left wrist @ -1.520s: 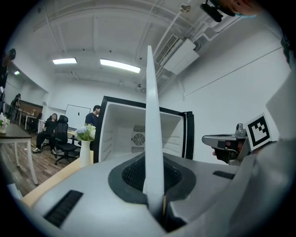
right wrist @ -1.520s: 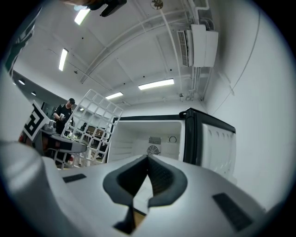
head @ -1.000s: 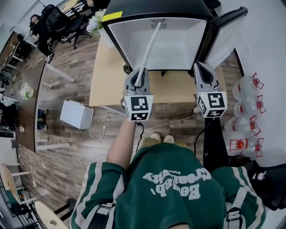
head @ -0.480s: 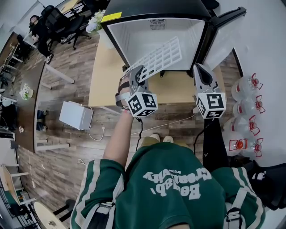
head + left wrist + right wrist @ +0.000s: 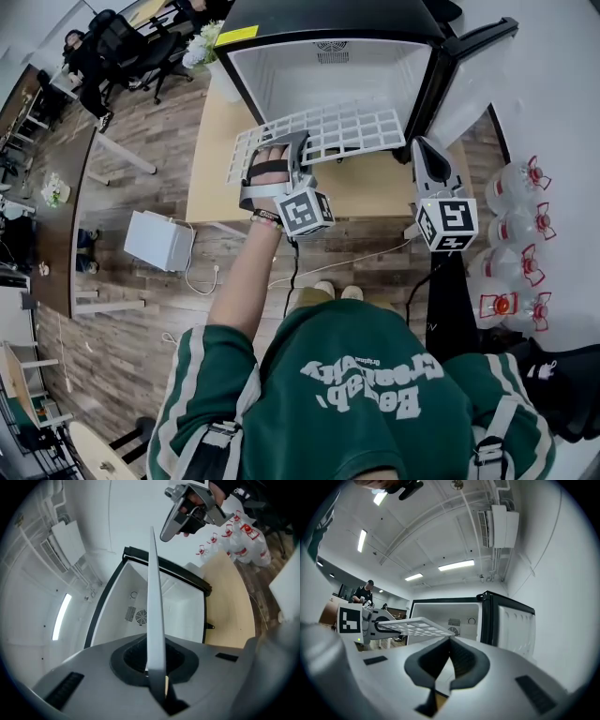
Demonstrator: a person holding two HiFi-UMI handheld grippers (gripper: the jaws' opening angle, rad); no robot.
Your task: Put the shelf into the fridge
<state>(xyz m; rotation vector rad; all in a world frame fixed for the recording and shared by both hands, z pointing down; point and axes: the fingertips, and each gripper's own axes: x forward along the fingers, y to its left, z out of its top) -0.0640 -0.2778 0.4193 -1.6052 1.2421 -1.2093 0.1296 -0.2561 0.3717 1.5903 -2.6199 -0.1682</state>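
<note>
The fridge [image 5: 328, 80] stands open on a wooden table, its white inside bare. A white grid shelf [image 5: 319, 131] lies nearly flat in front of the opening, its far edge at the fridge's mouth. My left gripper [image 5: 286, 152] is shut on the shelf's near left edge. In the left gripper view the shelf [image 5: 154, 597] shows edge-on between the jaws, with the fridge [image 5: 154, 606] behind it. My right gripper [image 5: 428, 159] hovers to the right of the shelf, apart from it, shut with nothing in it. In the right gripper view the shelf [image 5: 417, 625] shows at the left.
The fridge door [image 5: 473, 66] swings open to the right. Several water bottles [image 5: 516, 187] stand on the floor at the right. A white box [image 5: 159, 239] with a cable sits on the floor at the left. The table top [image 5: 211, 173] reaches left of the fridge.
The left gripper has rolled, turning the shelf from standing on edge to lying nearly flat, and has shifted slightly left and down. The right gripper has stayed in place.
</note>
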